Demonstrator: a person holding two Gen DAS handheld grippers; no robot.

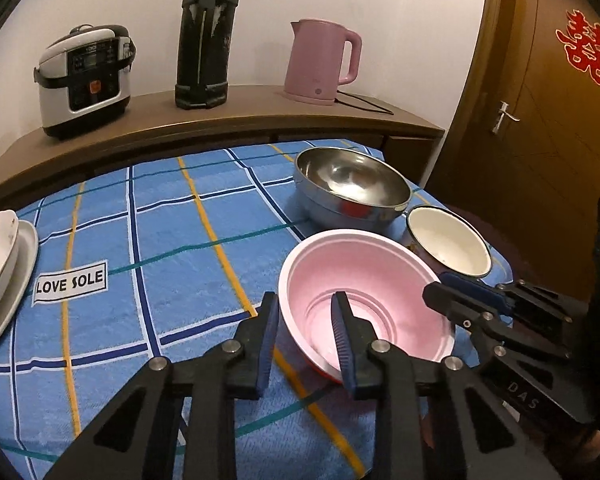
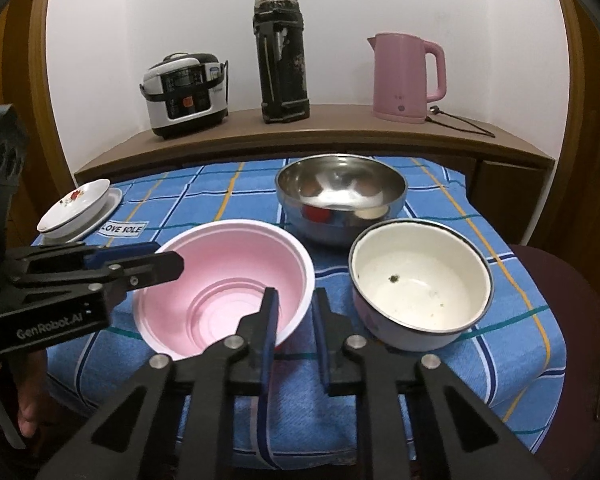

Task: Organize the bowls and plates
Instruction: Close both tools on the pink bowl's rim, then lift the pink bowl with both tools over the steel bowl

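— Two sets of tongs are working on the pink bowl, which is sitting on the checked cloth at the near side of the table, just in front of the steel bowl and beside the enamel bowl.

— Are they both gripping it?

— I am reading the right tongs as clamping its near rim, one finger inside, one outside. The left tongs are straddling the rim on their side with the wall between the fingers, but I am not seeing both pads pressing, so I am calling them open around it.

— What are you worrying about?

— The bowl is looking thin and light. If I am lifting with only one side pinched, it is likely tipping or flexing out of the grip. Squeezing harder is risking a buckled rim.

— And its neighbours?

— The enamel bowl is sitting very near, so a swing to that side is risking a knock. The stacked plates are lying well apart at the far left corner, with the rice cooker, flask and kettle on the shelf behind.
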